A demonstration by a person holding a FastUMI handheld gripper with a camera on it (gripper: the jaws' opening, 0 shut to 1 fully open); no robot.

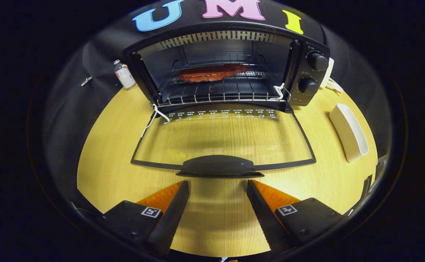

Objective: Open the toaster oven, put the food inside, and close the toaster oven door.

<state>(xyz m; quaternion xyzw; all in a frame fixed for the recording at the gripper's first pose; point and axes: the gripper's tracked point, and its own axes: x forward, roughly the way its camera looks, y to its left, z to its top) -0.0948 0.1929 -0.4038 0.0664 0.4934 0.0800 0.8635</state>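
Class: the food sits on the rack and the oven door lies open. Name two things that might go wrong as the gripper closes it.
1. The open gripper sits just short of the door handle; lifting off-centre might let the glass door slip and drop.
2. White string at the hinge may snag.
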